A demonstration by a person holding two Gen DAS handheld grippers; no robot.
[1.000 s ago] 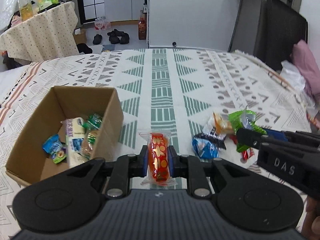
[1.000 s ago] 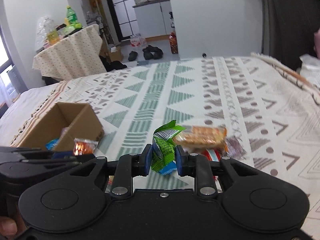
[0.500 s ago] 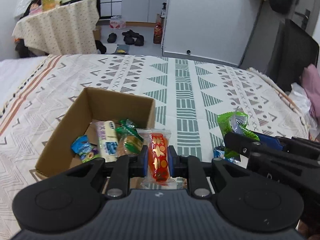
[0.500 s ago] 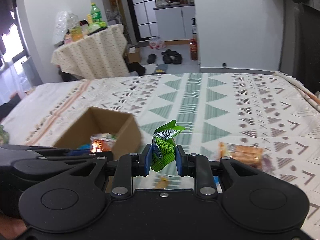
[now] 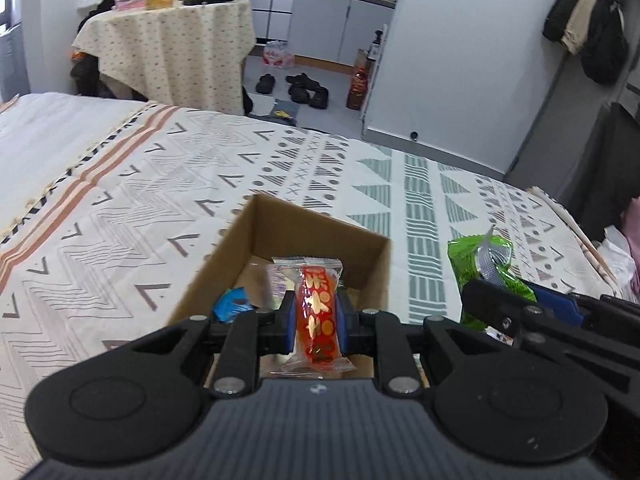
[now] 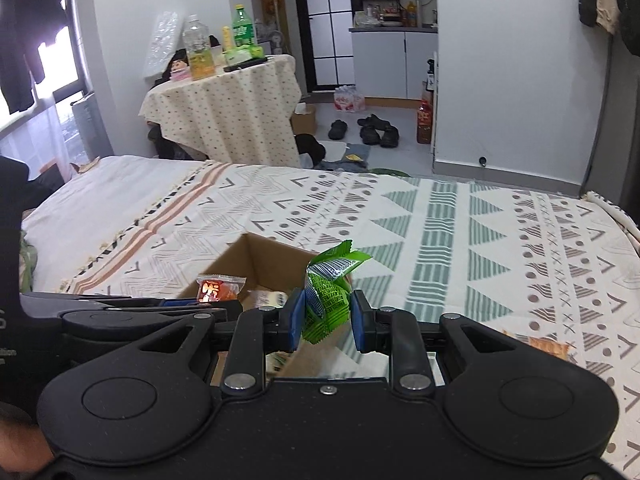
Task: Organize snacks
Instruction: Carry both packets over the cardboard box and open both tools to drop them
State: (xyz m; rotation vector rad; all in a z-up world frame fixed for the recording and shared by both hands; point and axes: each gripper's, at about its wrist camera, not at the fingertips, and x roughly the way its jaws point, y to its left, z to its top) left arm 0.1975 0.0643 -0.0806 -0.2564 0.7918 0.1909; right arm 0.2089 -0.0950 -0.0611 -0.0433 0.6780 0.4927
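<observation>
Your left gripper (image 5: 317, 322) is nearly closed, its blue pads pinching the red snack packet (image 5: 317, 316) by its sides; the packet stands upright between them, its clear crimped ends projecting above and below the pads. It hangs over the near end of the open cardboard box (image 5: 256, 232). Inside the box, left of the packet, lies a blue wrapper (image 5: 232, 305); a pale packet behind it is blurred.

Your right gripper (image 6: 326, 316) is likewise almost closed, clamping the crumpled green snack packet (image 6: 330, 286), whose torn top flares above the pads. In the right wrist view this packet sits over the box's right wall; in the left wrist view it appears just right of the box.

The box rests on the patterned bedspread (image 6: 460, 240). Right of the box, near your right gripper, an orange packet (image 6: 548, 347) lies on that cloth.
</observation>
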